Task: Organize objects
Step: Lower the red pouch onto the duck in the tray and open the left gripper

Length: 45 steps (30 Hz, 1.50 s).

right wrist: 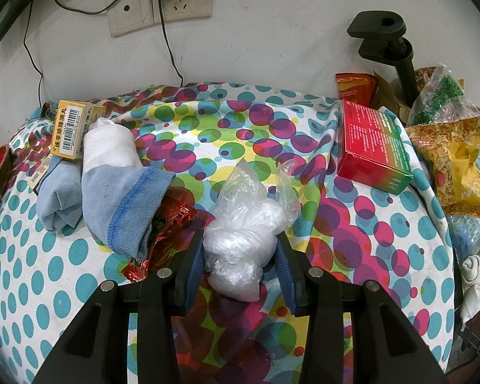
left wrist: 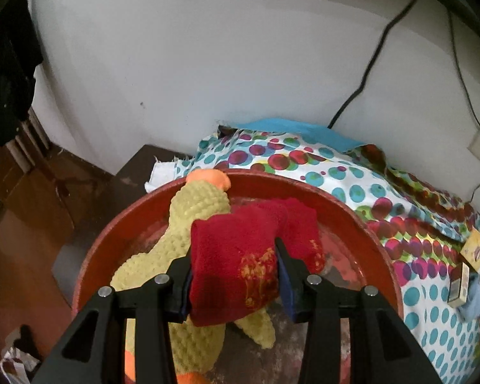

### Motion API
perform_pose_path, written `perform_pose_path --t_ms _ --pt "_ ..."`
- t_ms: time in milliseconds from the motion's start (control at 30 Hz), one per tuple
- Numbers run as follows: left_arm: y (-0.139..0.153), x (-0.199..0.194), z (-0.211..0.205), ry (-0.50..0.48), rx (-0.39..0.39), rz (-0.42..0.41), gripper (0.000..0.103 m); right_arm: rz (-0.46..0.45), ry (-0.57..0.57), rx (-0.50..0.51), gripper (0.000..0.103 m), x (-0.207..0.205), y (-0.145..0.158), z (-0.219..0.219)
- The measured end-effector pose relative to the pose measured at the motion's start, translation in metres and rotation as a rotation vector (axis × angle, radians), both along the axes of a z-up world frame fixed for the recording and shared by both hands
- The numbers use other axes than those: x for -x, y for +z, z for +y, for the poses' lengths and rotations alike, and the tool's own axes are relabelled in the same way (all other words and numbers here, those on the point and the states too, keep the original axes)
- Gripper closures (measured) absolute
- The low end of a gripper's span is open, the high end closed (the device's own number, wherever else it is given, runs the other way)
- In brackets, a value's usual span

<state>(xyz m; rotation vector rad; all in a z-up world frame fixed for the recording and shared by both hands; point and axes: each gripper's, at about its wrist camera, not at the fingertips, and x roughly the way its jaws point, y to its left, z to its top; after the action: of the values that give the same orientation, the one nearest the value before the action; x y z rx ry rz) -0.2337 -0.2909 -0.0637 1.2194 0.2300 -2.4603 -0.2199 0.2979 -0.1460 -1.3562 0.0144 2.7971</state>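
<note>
left hand-held gripper (left wrist: 233,275) pinches a red cloth (left wrist: 240,256) over the red basin (left wrist: 368,240), lower centre, where a knitted duck toy (left wrist: 192,217) already lies. right hand-held gripper (right wrist: 240,265) pinches a plastic bag wad (right wrist: 240,240); socks (right wrist: 121,192) and boxes (right wrist: 371,147) remain on the bench (right wrist: 48,272), so sorting seems early.

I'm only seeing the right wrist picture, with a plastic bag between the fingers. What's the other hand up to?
Observer: The left gripper has a red cloth between its pads.
Operator: Where is it holding that?
Observer: Over a round red basin, beside the dotted tablecloth.
Operator: Anything in the basin already?
Observer: Yes, a yellow knitted duck toy with an orange beak lies in it, partly under the cloth.
Operator: Is my bag being held too?
Observer: The right gripper has its pads against the plastic bag on both sides.
</note>
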Motion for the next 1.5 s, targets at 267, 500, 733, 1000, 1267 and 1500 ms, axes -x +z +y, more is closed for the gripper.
perform_pose_path --t_ms 267,500,733,1000,1267,1500 --pt "-0.001 0.004 0.008 -0.002 0.046 -0.037 0.057 0.0 0.0 -0.001 0.063 0.0 0.0 0.0" --pt "0.012 -0.01 0.01 -0.023 0.021 -0.039 0.053 0.0 0.0 0.0 0.063 0.0 0.0 0.0" --pt "0.02 -0.03 0.02 -0.042 -0.005 -0.034 0.052 0.0 0.0 -0.001 0.063 0.0 0.0 0.0" --pt "0.017 -0.089 0.065 -0.136 0.016 -0.001 0.052 0.0 0.0 -0.003 0.063 0.0 0.0 0.0" --pt "0.009 -0.156 0.127 -0.244 0.051 0.031 0.052 -0.001 -0.003 -0.008 0.062 0.0 -0.001 0.003" --pt "0.002 -0.202 0.185 -0.294 0.13 0.08 0.051 -0.002 -0.004 -0.007 0.061 0.0 -0.001 0.002"
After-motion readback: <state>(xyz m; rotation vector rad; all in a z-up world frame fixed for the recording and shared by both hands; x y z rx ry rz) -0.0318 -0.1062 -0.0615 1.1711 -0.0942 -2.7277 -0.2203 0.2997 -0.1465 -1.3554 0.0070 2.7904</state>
